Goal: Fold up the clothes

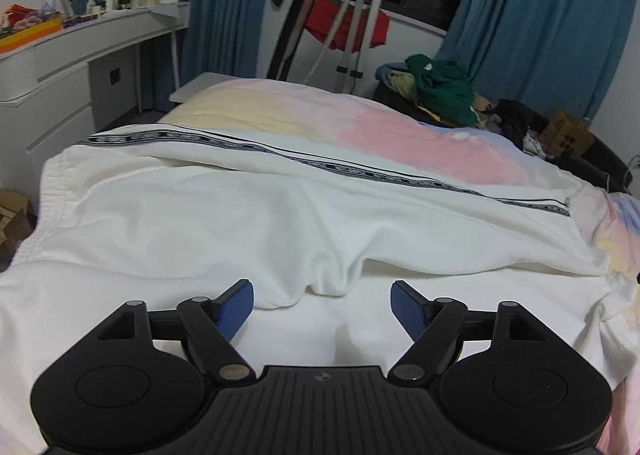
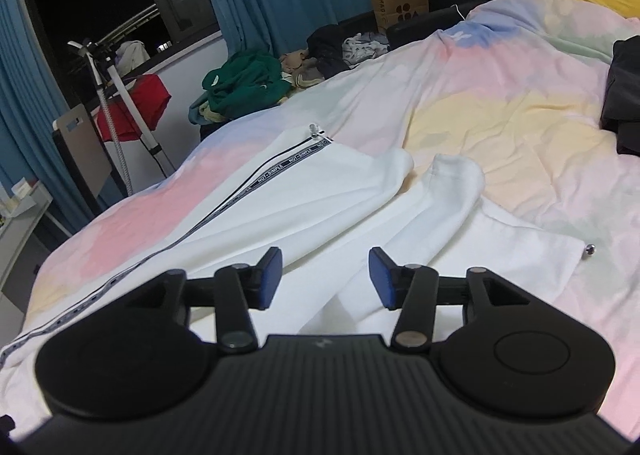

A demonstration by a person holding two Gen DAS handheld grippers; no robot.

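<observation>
A white zip jacket (image 1: 224, 215) with a black lettered tape along its zipper (image 1: 320, 165) lies spread on the pastel bedcover (image 1: 400, 135). My left gripper (image 1: 322, 305) is open and empty, low over a fold in the jacket's body. In the right wrist view the same jacket (image 2: 320, 191) shows its zipper end (image 2: 316, 133) and a sleeve cuff (image 2: 456, 171) lying across it. My right gripper (image 2: 325, 279) is open and empty, just above the sleeve.
A pile of green and dark clothes (image 1: 444, 91) sits beyond the bed's far side. A white dresser (image 1: 60, 83) stands left. A garment steamer stand (image 1: 360, 15) and red cloth are by the window. A dark folded garment (image 2: 624, 95) lies on the bed at right.
</observation>
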